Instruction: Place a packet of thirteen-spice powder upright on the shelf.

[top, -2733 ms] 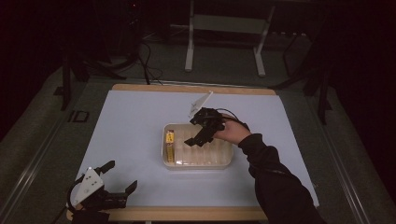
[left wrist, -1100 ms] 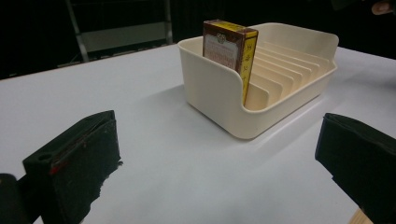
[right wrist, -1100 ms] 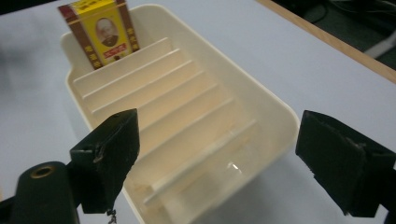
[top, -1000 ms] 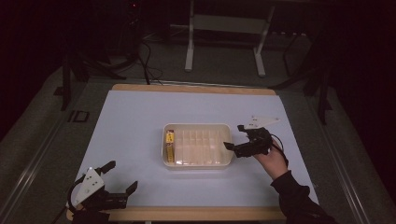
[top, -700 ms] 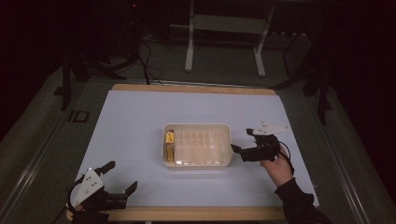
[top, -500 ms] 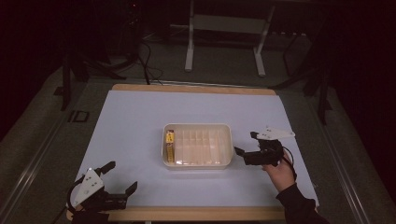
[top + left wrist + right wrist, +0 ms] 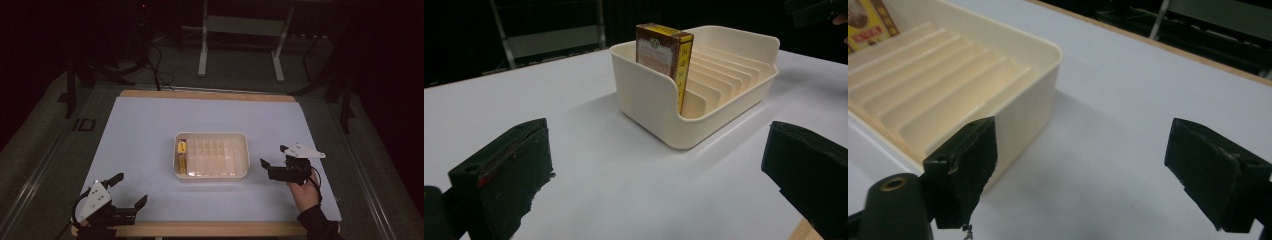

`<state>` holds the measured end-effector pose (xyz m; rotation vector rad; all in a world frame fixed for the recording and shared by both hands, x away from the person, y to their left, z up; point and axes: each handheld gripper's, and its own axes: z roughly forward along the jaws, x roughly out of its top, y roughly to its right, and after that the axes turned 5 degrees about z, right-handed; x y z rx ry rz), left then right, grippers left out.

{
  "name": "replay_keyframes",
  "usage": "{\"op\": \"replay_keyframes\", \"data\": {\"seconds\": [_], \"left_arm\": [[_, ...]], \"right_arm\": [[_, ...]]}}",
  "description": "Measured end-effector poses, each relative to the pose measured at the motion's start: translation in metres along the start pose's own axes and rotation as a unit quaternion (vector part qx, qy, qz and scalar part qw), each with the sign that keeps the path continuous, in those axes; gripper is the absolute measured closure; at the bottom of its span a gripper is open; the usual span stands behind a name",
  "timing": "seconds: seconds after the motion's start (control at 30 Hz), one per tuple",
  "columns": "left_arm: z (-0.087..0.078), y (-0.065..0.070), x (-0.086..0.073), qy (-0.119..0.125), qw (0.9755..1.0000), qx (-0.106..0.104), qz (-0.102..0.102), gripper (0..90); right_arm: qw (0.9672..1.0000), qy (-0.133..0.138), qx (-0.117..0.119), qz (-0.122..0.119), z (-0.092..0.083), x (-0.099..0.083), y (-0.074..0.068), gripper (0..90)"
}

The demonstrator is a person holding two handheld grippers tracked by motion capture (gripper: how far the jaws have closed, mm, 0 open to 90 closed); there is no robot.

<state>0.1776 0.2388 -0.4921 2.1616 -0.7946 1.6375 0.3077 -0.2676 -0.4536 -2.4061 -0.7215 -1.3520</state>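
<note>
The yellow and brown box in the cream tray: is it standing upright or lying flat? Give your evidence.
Upright. In the left gripper view the box stands on end in the end slot of the tray, its top above the rim.

In my right gripper view, the box (image 7: 867, 24) standing in the tray (image 7: 1030, 107) is cut off by the top and left edges, so I can't read its print. The tray's near end also runs out past the left edge there. In my left gripper view, my right gripper (image 7: 816, 11) is clipped by the top corner. From above, the box's label (image 7: 182, 156) is too small to make out.
</note>
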Motion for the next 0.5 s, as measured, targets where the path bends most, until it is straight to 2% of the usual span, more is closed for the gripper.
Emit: {"op": "replay_keyframes", "data": {"seconds": [0.23,0.5], "left_arm": [[0.0003,-0.0002,-0.0002,-0.001,1.0000,-0.002,0.000,0.0],[0.0005,-0.0012,-0.0007,0.001,1.0000,-0.002,-0.005,0.0]], "right_arm": [[0.9997,-0.007,-0.016,0.020,0.0045,-0.0044,0.0055,13.6],[0.9996,-0.012,-0.009,0.023,0.0076,-0.0053,0.0070,13.6]]}}
